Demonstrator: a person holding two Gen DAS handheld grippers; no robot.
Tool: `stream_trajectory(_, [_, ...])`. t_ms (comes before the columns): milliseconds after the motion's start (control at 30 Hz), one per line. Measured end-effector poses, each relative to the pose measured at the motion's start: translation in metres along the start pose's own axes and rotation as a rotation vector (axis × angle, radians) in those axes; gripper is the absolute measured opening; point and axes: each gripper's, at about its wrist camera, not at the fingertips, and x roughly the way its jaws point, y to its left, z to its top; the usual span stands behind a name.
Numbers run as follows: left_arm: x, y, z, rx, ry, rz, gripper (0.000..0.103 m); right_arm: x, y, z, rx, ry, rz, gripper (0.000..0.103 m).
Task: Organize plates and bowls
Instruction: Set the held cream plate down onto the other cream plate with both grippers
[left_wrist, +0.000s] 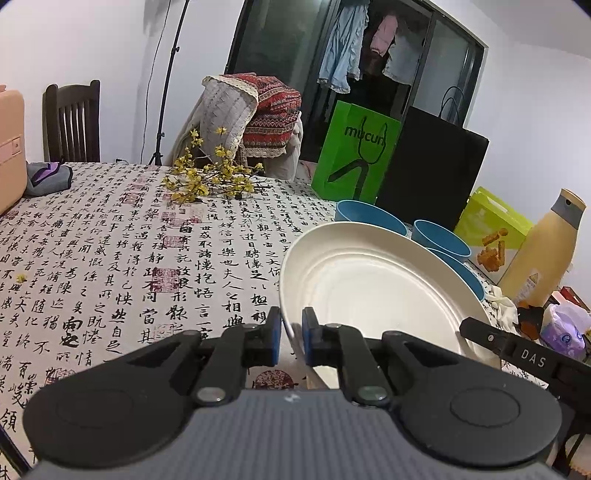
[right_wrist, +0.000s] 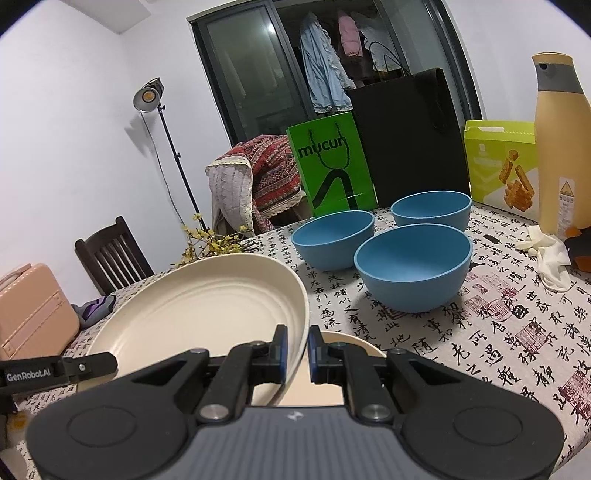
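A cream plate (left_wrist: 376, 291) (right_wrist: 199, 310) hangs tilted above the table, held by both grippers. My left gripper (left_wrist: 291, 332) is shut on the plate's near left rim. On the opposite rim my right gripper (right_wrist: 297, 347) is also shut. Each gripper shows at the edge of the other's view, the right one (left_wrist: 509, 343) and the left one (right_wrist: 59, 369). A second cream plate (right_wrist: 347, 341) lies on the table under the right gripper. Three blue bowls (right_wrist: 336, 238) (right_wrist: 430, 208) (right_wrist: 413, 266) stand upright and close together behind the plates; they also show in the left wrist view, behind the plate (left_wrist: 369, 214).
A green bag (right_wrist: 332, 166), a black bag (right_wrist: 410, 140), a yellow-green box (right_wrist: 498, 162) and a beige bottle (right_wrist: 561, 147) line the table's far side. A white glove (right_wrist: 546, 254) lies by the bottle. Yellow flowers (left_wrist: 207, 177) and a pink case (right_wrist: 33, 314) are to the left.
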Motion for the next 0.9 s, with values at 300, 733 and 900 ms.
stream_trajectory(300, [0.008, -0.004, -0.004, 0.007, 0.016, -0.015, 0.011, -0.001, -0.007, -0.004, 0.006, 0.002, -0.015, 0.011])
stream_trajectory(733, [0.018, -0.012, -0.011, 0.021, 0.038, -0.031, 0.011, -0.003, -0.019, -0.009, 0.018, 0.001, -0.040, 0.011])
stream_trajectory(900, [0.018, -0.015, -0.012, 0.026, 0.039, -0.034, 0.011, -0.004, -0.023, -0.010, 0.025, 0.001, -0.043, 0.011])
